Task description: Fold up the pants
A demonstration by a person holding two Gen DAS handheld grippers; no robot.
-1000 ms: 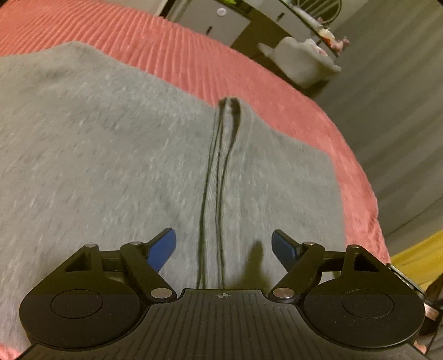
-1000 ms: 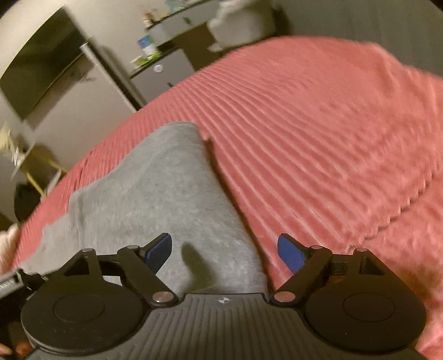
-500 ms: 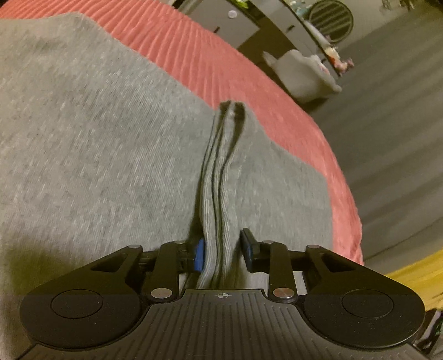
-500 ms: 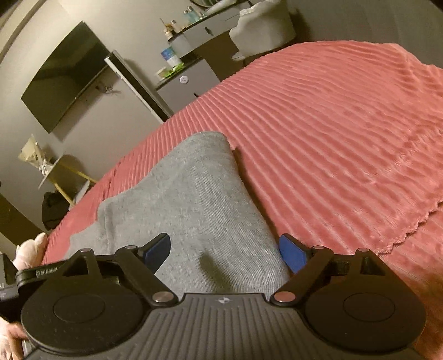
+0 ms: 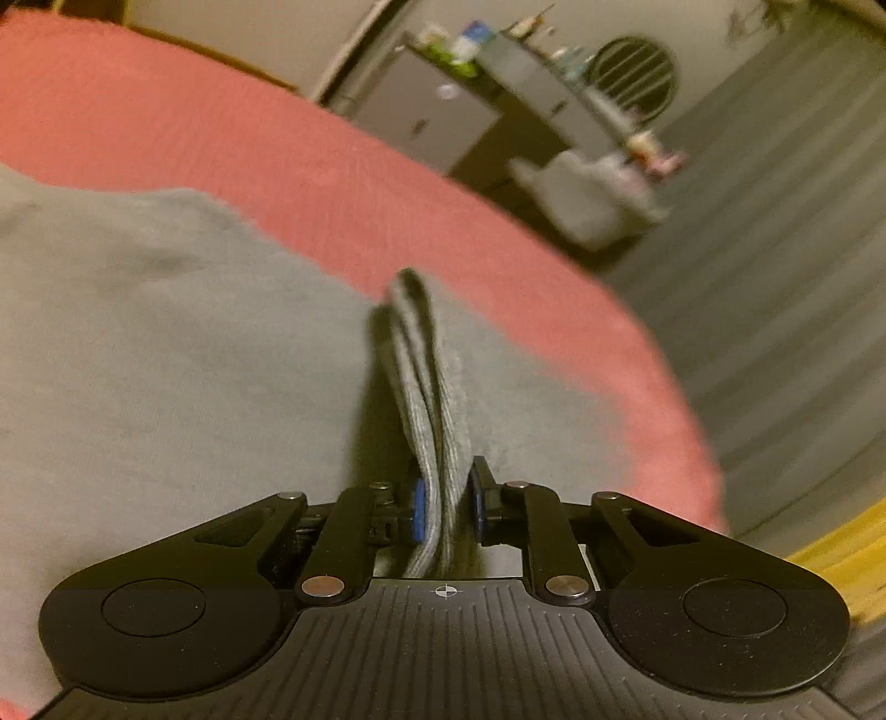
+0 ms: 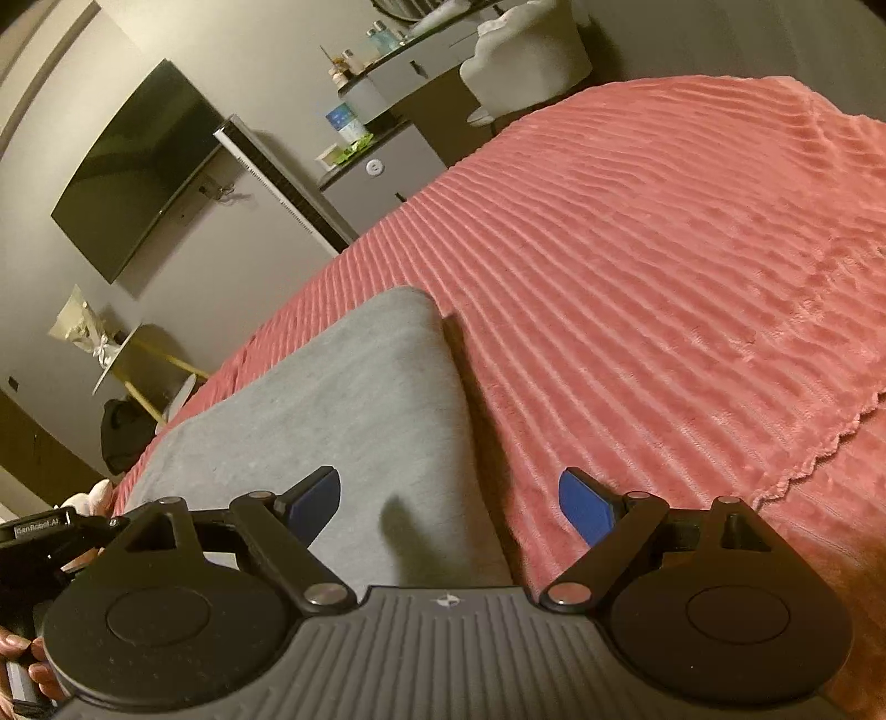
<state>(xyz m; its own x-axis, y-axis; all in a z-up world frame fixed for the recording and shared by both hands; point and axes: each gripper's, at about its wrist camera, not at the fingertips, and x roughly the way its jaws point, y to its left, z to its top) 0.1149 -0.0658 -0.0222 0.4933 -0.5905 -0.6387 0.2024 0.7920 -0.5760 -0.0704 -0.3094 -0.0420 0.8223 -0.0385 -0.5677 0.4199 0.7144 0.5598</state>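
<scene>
- Left wrist view: your left tool is clenched on a ribbed band of the grey pants. The blue pads press that band from both sides, though by the reading the jaws are easing open a touch.
- The pinched band stands up from the cloth as a narrow ridge and runs away from the tool toward the far edge of the pants, where it ends in a small loop.
- The rest of the pants lies spread across the pink ribbed bedspread — grey cloth fills the left and middle of this view, and pink shows beyond it and along the right side.
- Past the bed the picture is blurred: a grey cabinet with small things on top, a round vent-like shape on the wall, and a pale chair.
- Right wrist view: your right tool is released, jaws wide apart, nothing between the pads.
- It hovers over a rounded corner of the pants; the right edge of the cloth runs roughly between the fingers, with the bedspread open to the right.
- At the lower left edge you can see your other hand holding the black body of the left tool.
- Behind — a dark wall screen, a cabinet and a pale chair.
</scene>
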